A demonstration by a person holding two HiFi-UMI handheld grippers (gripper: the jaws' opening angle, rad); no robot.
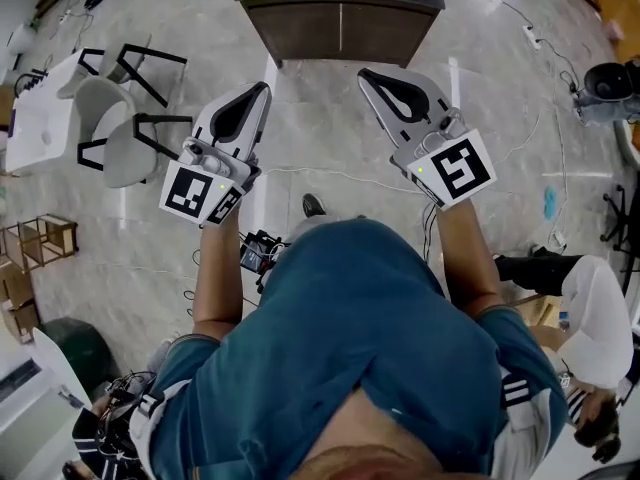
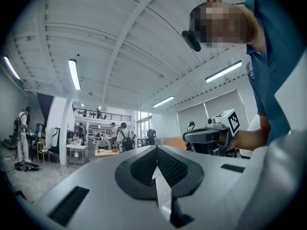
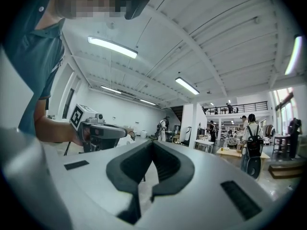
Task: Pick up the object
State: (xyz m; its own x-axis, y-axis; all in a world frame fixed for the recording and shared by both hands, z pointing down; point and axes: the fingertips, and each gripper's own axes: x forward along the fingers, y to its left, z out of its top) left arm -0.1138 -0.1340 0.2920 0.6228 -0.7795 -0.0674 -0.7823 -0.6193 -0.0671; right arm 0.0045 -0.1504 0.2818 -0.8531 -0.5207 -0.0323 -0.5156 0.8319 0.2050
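No object for picking up can be told apart in any view. In the head view I hold both grippers up in front of the chest, over a grey floor. The left gripper [image 1: 264, 87] has its jaws pressed together with nothing between them, and so does the right gripper [image 1: 364, 72]. In the left gripper view the left gripper [image 2: 156, 148] points into the hall with the right gripper [image 2: 211, 137] beside it. The right gripper view has the right gripper [image 3: 152, 142] shut, and the left gripper [image 3: 98, 130] at the left.
A dark cabinet [image 1: 340, 18] stands ahead on the floor. White chairs [image 1: 110, 118] and a white table [image 1: 40, 118] are at the left, wooden crates [image 1: 45, 238] lower left. Cables cross the floor. Another person [image 1: 590, 318] sits at the right. Several people stand far off in the hall.
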